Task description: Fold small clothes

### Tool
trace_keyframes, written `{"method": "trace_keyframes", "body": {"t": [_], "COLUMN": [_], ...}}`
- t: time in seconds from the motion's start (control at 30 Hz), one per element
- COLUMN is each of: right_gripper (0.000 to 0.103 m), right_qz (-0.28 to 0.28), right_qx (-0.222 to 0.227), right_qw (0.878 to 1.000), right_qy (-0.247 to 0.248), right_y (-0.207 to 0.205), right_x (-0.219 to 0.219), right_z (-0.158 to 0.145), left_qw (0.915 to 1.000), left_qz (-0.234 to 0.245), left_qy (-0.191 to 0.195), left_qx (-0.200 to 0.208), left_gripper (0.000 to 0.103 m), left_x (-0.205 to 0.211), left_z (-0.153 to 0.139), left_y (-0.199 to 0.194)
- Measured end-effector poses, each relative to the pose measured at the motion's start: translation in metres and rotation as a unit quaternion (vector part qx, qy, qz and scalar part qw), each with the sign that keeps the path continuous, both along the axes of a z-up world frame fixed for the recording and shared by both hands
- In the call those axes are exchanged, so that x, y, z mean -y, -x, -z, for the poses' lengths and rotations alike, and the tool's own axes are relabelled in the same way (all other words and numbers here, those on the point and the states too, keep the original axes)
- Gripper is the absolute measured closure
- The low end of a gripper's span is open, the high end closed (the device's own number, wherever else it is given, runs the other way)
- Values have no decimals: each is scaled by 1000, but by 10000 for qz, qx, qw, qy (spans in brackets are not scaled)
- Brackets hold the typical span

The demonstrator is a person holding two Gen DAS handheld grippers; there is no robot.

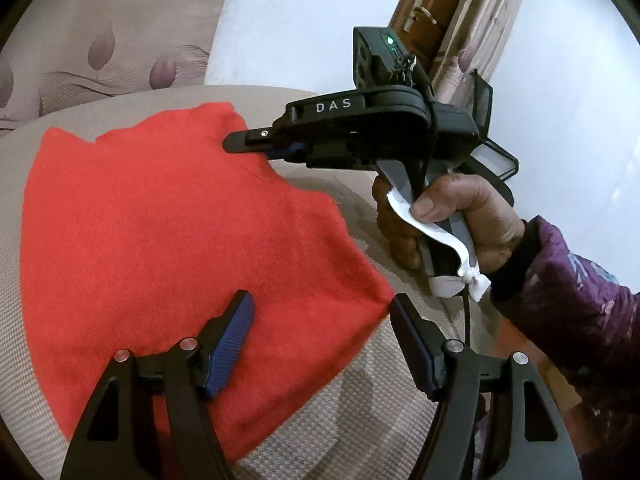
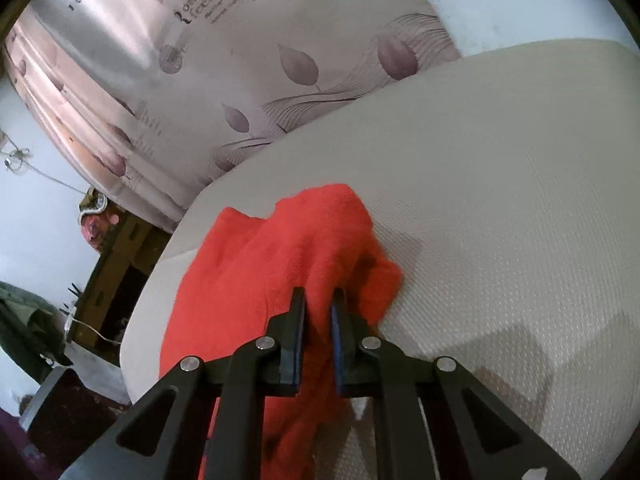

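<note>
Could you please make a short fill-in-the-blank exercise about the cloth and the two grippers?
1. The cloth on the cushion is ____ in colour.
2. The right gripper is shut on the ____.
3. The left gripper has its jaws ____.

Missing words: red; cloth; open

- A beige cushioned surface (image 1: 348, 412) with a fine woven, dotted texture carries everything; whether it is a bed or a padded seat I cannot tell. Its far edge curves round.
- A red knitted garment (image 1: 168, 232) lies directly on it, spread mostly flat on the left, its far right corner bunched up.
- The right side of the surface is bare fabric, with soft shadows.
</note>
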State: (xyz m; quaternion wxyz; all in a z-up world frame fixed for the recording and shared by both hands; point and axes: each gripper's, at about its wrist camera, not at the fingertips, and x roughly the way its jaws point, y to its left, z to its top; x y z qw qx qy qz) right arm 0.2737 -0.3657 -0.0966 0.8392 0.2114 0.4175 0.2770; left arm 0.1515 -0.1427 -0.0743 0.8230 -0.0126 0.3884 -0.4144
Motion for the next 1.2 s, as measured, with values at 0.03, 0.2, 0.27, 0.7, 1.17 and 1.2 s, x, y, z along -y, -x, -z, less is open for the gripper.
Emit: {"method": "trace_keyframes", "body": {"t": [0.03,0.2,0.27,0.7,1.17,1.2], "right_gripper": [93,86,85,85,99,99], "right_qz": [4,-44,39,-643,-136,-129], "right_qx": [-28,-86,-6,-270,-471,-422], "right_qw": [10000,9991,9990,9971,9988,9990], "right_qy": [-80,-408,-455,-299,2,2], "right_y": [0,-3,8,114,127,127], "right_x": [2,5,8,-6,9,9], "right_z": [2,-1,-8,-21,1,-1], "left_qw": [10000,10000,10000,10000,9958,9961], "left_qz": [-3,-9,-14,46,-894,-881], "left_qy": [3,-38,-56,43,124,60], "left_qx": [-8,13,30,67,-139,-83], "left_gripper": [32,32,32,32,32,32], "left_x": [1,4,4,0,-77,-75], "left_z": [0,-1,-1,-4,-6,-5], "left_y": [0,-1,1,5,4,6]}}
